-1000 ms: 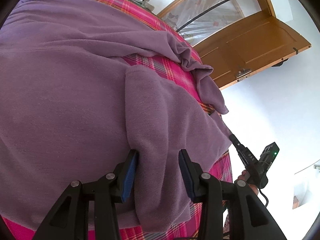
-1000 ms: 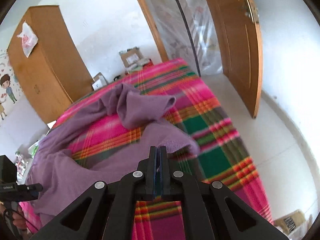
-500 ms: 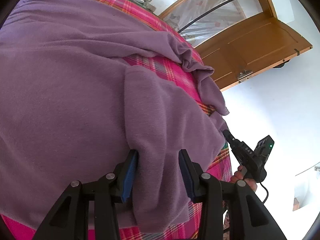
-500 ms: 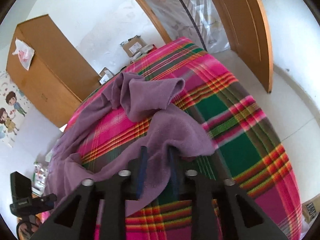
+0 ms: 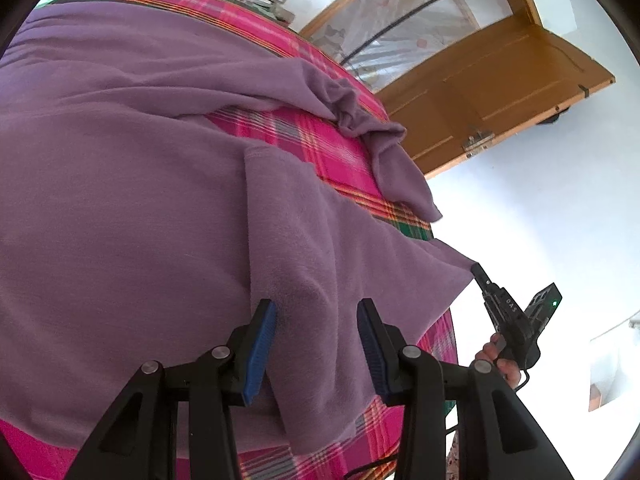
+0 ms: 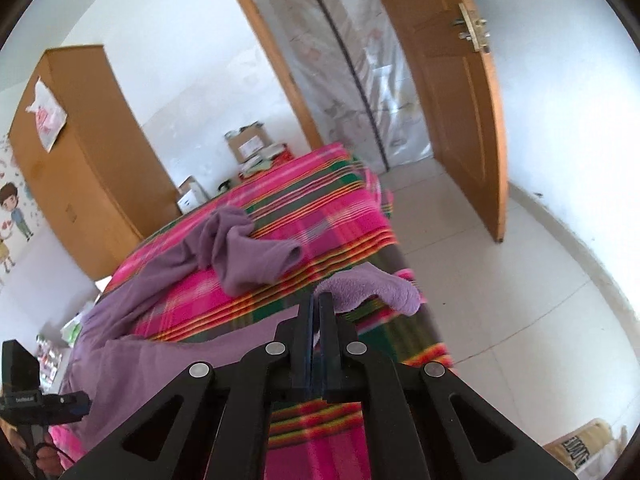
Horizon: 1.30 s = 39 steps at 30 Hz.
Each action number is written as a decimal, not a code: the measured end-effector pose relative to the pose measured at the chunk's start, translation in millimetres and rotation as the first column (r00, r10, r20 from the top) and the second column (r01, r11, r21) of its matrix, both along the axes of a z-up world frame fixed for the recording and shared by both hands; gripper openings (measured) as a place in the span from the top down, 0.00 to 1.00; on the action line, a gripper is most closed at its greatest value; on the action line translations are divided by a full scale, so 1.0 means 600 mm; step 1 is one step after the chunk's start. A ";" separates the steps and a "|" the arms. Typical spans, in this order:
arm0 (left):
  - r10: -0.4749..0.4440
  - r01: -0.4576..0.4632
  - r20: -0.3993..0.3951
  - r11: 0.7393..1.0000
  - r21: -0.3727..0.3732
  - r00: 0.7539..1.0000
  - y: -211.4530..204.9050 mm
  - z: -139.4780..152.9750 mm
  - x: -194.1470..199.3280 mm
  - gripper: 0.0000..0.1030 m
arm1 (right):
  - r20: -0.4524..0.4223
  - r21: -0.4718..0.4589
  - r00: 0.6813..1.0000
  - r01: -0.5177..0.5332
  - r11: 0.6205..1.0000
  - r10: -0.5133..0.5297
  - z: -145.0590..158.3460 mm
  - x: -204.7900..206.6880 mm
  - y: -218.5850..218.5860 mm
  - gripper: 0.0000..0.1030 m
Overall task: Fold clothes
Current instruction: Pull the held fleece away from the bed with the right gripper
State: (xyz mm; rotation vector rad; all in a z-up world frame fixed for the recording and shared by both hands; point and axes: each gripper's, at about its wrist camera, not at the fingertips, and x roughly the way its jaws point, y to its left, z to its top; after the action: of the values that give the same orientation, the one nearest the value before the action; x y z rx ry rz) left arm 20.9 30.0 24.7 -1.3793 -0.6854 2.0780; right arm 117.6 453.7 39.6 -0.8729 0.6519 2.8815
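Observation:
A purple garment (image 5: 140,200) lies spread over a bed with a pink plaid blanket (image 5: 328,152). One sleeve (image 5: 392,168) is bunched near the far edge. My left gripper (image 5: 315,304) hovers open over a folded flap of the garment, which passes under and between its blue pads (image 5: 260,344). My right gripper (image 6: 320,296) is shut on a corner of the garment (image 6: 372,284) and holds it off the blanket (image 6: 320,208). In the left wrist view the right gripper (image 5: 476,269) pulls that corner taut past the bed's edge. The left gripper (image 6: 82,400) shows low on the left in the right wrist view.
An open wooden door (image 6: 452,100) and a plastic-covered doorway stand beyond the bed's far end. A wooden wardrobe (image 6: 80,168) is on the left, with cardboard boxes (image 6: 248,144) by the wall. Tiled floor (image 6: 500,300) runs along the bed. A person's hand (image 5: 496,356) grips the right handle.
The right gripper has drawn back from the bed with the garment corner, and the hem now runs taut to its tip. The left gripper has stayed put.

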 end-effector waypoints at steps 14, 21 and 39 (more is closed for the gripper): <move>-0.054 0.054 0.014 0.998 -0.024 0.998 0.049 0.002 -0.005 0.59 | -0.007 0.076 0.984 0.178 0.981 -0.178 0.007 0.045 0.100 0.97; -0.084 0.086 0.038 0.995 -0.044 0.996 0.070 0.001 -0.012 0.59 | 0.022 0.108 0.963 0.266 0.958 -0.270 -0.009 0.052 0.152 0.97; -0.099 0.102 0.069 0.993 -0.052 0.993 0.076 -0.004 -0.014 0.59 | 0.086 0.085 0.917 0.384 0.919 -0.391 -0.054 0.098 0.222 0.99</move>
State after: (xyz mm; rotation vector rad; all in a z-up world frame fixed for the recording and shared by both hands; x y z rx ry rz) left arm 12.5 75.8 22.3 -1.4879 -0.5768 1.9940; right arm 176.3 586.9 7.3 -0.7732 0.6323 2.4731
